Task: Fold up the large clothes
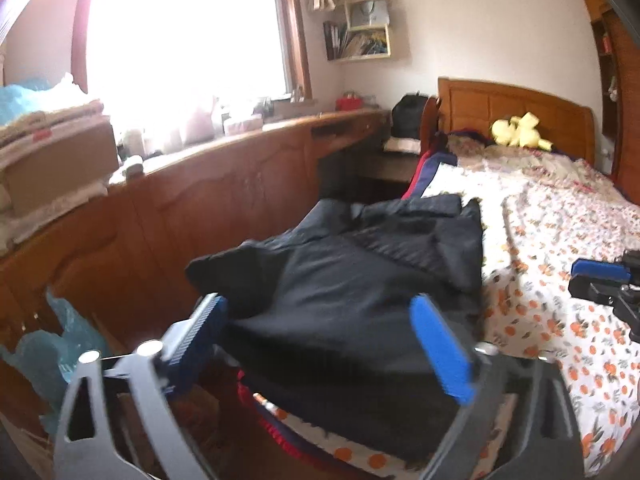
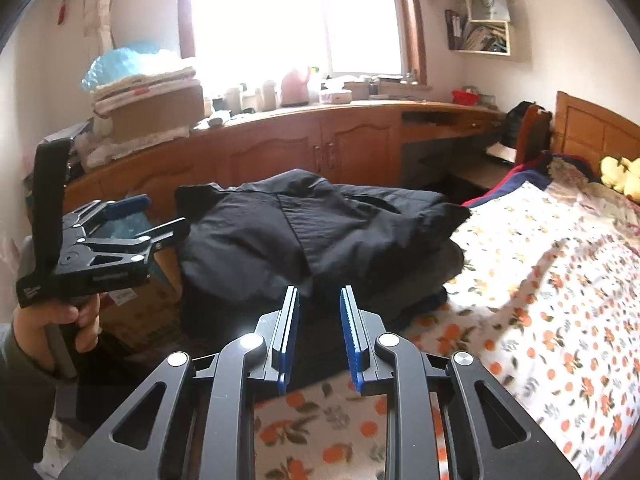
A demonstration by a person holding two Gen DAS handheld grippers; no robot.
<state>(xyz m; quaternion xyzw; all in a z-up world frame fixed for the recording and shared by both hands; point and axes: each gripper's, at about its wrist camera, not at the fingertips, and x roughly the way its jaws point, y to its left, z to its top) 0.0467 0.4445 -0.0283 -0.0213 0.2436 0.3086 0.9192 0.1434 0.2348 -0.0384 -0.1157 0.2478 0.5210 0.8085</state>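
— How many garments, and where?

— One black jacket (image 2: 320, 232), lying bunched at the edge of the bed (image 2: 560, 300), on the orange-print sheet.

— Your tongs?

— Two. My left gripper (image 1: 320, 344) is spread wide, empty, just short of the jacket. My right gripper (image 2: 319, 328) is parted a little, holding nothing.

— Any containers?

— A wall shelf (image 2: 484, 36) with books. My right view alone shows my left hand (image 2: 60, 320); both show one yellow plush (image 1: 518, 130).

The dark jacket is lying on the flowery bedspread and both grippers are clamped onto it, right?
Not quite. The dark jacket does lie on the flowery bedspread, but neither gripper holds it: the right wrist view shows the left gripper and right gripper open and empty.
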